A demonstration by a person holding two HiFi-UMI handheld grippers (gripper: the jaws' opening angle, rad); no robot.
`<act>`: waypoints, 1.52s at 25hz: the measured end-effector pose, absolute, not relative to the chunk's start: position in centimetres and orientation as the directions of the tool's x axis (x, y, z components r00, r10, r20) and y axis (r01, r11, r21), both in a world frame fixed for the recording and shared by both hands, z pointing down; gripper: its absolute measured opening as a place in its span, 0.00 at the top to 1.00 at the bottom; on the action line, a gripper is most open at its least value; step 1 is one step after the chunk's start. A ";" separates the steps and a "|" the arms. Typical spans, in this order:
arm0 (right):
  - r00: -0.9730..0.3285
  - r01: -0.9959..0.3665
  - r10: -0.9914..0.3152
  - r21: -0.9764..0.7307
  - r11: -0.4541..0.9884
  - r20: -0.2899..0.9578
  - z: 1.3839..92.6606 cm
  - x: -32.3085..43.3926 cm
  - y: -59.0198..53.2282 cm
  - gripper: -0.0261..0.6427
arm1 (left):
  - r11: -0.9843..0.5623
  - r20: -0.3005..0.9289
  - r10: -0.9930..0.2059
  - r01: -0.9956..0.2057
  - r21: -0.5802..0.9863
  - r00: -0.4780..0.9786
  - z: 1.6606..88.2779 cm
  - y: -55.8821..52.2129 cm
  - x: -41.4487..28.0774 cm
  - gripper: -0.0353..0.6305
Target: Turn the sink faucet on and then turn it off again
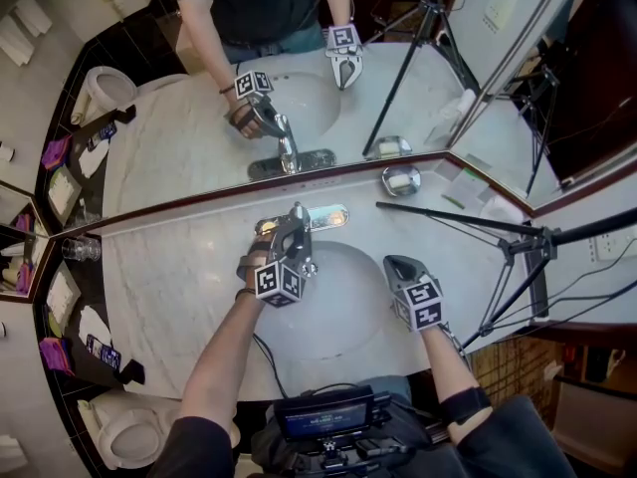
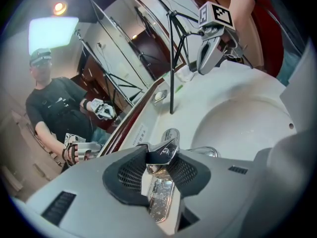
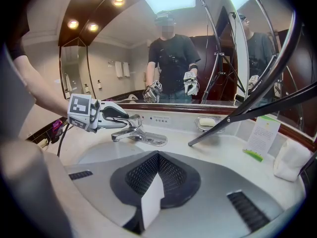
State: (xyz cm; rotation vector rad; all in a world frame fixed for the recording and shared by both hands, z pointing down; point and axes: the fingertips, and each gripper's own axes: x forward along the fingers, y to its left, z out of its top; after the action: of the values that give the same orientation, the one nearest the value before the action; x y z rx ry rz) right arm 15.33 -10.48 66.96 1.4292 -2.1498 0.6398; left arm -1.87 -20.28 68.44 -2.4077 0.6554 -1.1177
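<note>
The chrome faucet (image 1: 302, 229) stands at the back of the white sink basin (image 1: 350, 312). My left gripper (image 1: 291, 225) reaches onto it from the left. In the left gripper view the faucet lever (image 2: 167, 148) lies between the two black pads, and the left gripper (image 2: 159, 158) is shut on it. I see no water running from the spout (image 3: 118, 136). My right gripper (image 1: 400, 265) hovers over the basin's right rim, shut with nothing held. In the right gripper view the right gripper (image 3: 157, 157) points toward the faucet (image 3: 132, 131) and the left gripper (image 3: 117, 115).
A mirror runs behind the marble counter (image 1: 169, 297). A soap dish (image 1: 401, 179) sits at the back right. A black tripod leg (image 1: 453, 218) crosses the counter's right side. A card (image 3: 262, 135) and a folded white cloth (image 3: 292, 160) stand far right. A toilet (image 1: 119, 434) is lower left.
</note>
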 end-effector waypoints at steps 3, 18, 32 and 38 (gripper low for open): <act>-0.344 -0.930 -0.707 -0.118 0.349 0.618 67.0 15.1 -10.5 0.93 | -0.804 0.593 -0.573 -0.245 -0.542 0.566 68.4 -20.2 -1.8 0.79; -0.337 -0.932 -0.714 -0.111 0.345 0.614 66.6 15.5 -10.9 0.93 | -0.697 0.533 -0.682 -0.222 -0.682 0.501 69.3 -19.6 -2.3 0.80; -0.332 -0.933 -0.717 -0.104 0.344 0.613 65.5 15.7 -11.0 0.93 | -0.617 0.470 -0.743 -0.214 -0.757 0.477 69.4 -19.6 -2.3 0.83; -0.331 -0.934 -0.721 -0.104 0.340 0.608 65.6 16.0 -11.2 0.93 | -0.600 0.457 -0.756 -0.218 -0.769 0.470 69.4 -19.6 -2.3 0.84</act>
State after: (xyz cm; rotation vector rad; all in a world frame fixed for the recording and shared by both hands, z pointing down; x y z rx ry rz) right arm 16.00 -11.19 65.58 1.4483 -2.1496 0.6184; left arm -2.32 -19.61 69.39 -2.0796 0.8045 -1.0844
